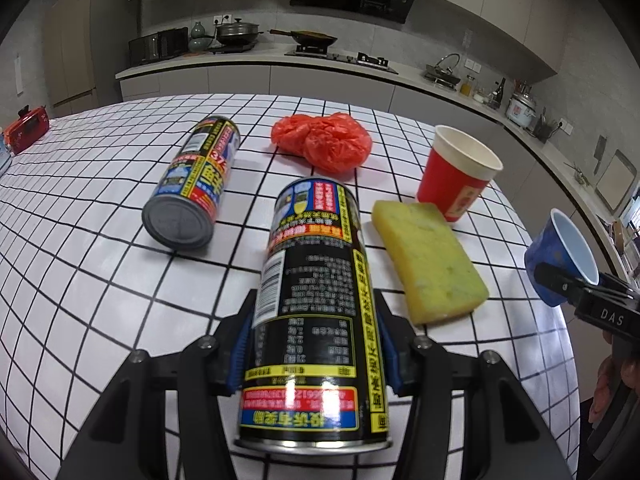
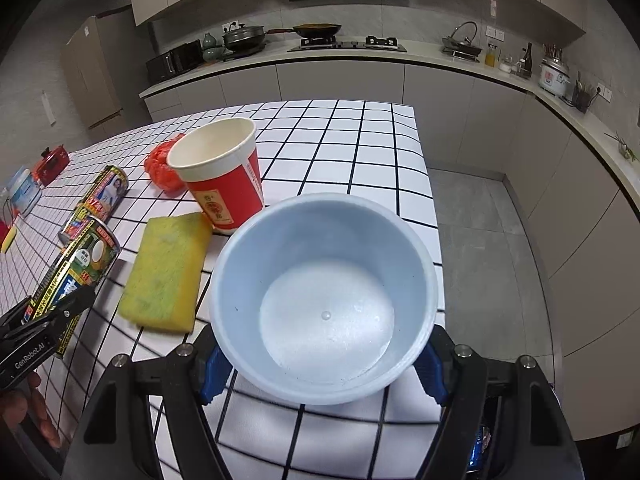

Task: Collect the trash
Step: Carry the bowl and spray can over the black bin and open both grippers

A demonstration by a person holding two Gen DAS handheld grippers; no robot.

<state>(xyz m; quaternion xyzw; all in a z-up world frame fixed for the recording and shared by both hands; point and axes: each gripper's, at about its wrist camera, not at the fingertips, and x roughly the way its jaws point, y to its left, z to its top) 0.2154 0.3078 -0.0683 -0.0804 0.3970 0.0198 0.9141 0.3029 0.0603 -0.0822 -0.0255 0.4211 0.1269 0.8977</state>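
The left gripper (image 1: 314, 344) was clamped on a can (image 1: 316, 292), its blue pads (image 1: 239, 350) pressed against the can's sides, and the can was lifted clear of the table (image 1: 100, 264) with its rimmed end toward the camera. The right gripper (image 2: 322, 364) was closed on a blue cup (image 2: 324, 300) — pads against its outer wall, the pale, empty inside facing the right wrist camera. From the left wrist view that same cup hung off the table's right edge, held in the black fingers of the right gripper.

Taking the sponge (image 1: 430, 264) as the mark: it lay flat on the checked table, yellow with a greenish top. The held can was just to its left, above the cloth. A red cup (image 1: 456, 174) stood upright just behind the sponge, near its far right corner, open mouth up and empty as far as could be seen. A crumpled red bag (image 1: 324, 142) lay behind and to the left of the sponge, beyond the held can. A second can (image 1: 192, 184) lay on its side well to the left of the sponge, its flat grey end toward the camera. In the right wrist view the sponge sat between the held can and the red cup — the blue cup near its right side.
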